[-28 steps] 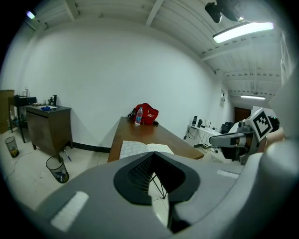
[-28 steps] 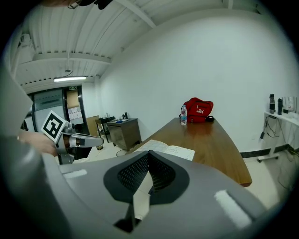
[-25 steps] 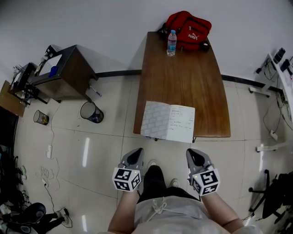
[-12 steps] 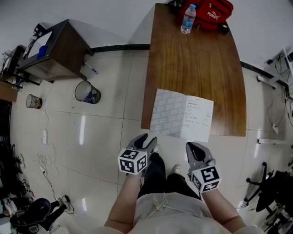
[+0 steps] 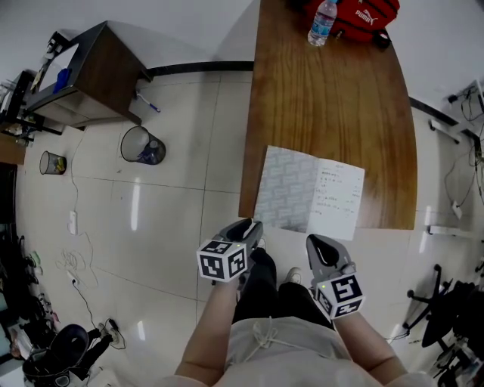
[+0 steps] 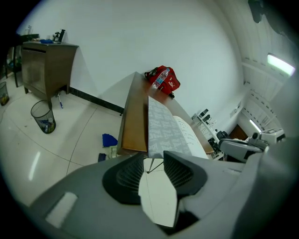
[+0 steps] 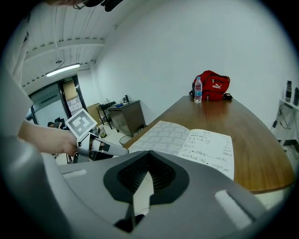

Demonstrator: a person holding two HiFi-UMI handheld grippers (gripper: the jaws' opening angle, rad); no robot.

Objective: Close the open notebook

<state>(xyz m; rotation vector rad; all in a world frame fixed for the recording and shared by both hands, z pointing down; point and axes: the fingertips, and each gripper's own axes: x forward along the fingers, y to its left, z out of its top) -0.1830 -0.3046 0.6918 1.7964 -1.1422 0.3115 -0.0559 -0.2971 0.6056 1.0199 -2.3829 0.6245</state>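
Head view: the red bag [image 5: 355, 11] is cut off at the top. The open notebook [image 5: 310, 190] overhangs the near edge of the wooden table [image 5: 333, 98].
Left gripper view: the left gripper [image 6: 153, 158] has its jaws apart, just closing slightly, with nothing between them.
Right gripper view: the right gripper [image 7: 148, 155] has its jaws together and empty. The notebook's handwriting is unreadable.

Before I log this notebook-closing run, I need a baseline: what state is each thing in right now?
Notebook, open, lying flat at the near edge of the table.
Water bottle, upright.
Wastebasket, upright, something blue inside.
Left tongs, open, nothing between them; jaws have just been closing a little.
Right tongs, shut, empty.
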